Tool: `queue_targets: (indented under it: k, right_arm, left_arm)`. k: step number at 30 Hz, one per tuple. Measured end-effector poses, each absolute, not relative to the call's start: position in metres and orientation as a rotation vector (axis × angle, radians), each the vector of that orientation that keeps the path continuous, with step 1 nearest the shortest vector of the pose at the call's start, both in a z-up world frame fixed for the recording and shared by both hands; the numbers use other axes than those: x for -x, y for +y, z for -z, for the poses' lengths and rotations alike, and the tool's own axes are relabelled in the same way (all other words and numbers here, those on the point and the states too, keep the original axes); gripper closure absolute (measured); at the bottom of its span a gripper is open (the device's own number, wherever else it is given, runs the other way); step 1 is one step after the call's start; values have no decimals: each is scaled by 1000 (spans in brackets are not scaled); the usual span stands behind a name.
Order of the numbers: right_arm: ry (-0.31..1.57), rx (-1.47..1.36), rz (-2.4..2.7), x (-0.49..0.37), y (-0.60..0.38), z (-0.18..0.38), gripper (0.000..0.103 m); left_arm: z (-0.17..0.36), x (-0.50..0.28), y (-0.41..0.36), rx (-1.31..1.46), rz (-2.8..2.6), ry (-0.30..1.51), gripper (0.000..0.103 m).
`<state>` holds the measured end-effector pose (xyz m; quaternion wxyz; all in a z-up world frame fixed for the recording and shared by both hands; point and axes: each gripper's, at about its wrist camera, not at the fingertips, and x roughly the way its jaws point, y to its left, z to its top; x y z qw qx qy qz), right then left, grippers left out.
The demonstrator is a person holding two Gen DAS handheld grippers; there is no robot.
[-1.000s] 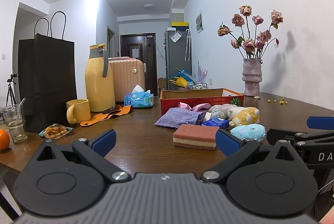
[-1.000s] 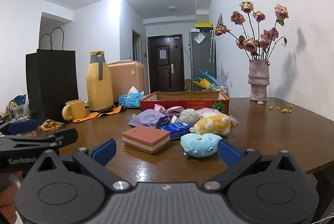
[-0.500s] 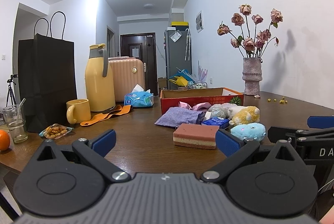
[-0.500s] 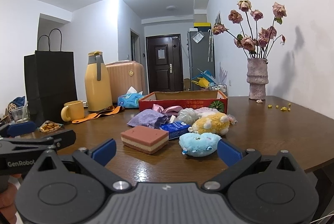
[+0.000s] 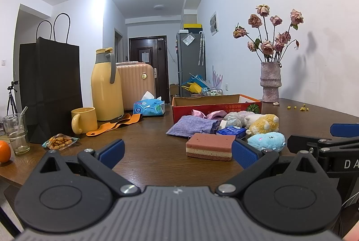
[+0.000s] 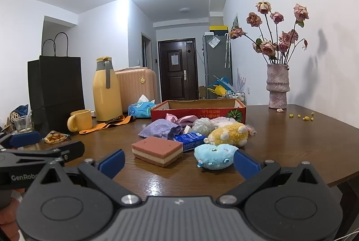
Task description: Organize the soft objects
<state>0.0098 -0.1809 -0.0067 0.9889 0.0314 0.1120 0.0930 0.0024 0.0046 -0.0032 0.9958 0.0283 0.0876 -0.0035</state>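
Well, my right gripper (image 6: 178, 161) gapes empty; the blue plush toy (image 6: 214, 159) at 1 o'clock looks light, squashy: pinch its middle.

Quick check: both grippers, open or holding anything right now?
Left gripper: open, holding nothing.
Right gripper: open, holding nothing.

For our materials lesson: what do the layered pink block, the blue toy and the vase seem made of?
Layered pink block: likely sponge foam, matte, pitted top.
Blue toy: plush fabric, fuzzy pile.
Vase: probably ceramic or stone, rough mottled matte surface.
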Motion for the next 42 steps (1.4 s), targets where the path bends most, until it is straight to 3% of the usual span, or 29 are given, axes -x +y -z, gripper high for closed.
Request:
queue_targets:
  k: [37, 42]
  right_arm:
    - [205, -71, -177, -14, -184, 3, 0]
    - [268, -135, -169, -60, -194, 1, 8]
  left_arm:
    - [1, -8, 4, -78, 52, 193, 0]
    - [-1, -58, 19, -74, 175, 210, 0]
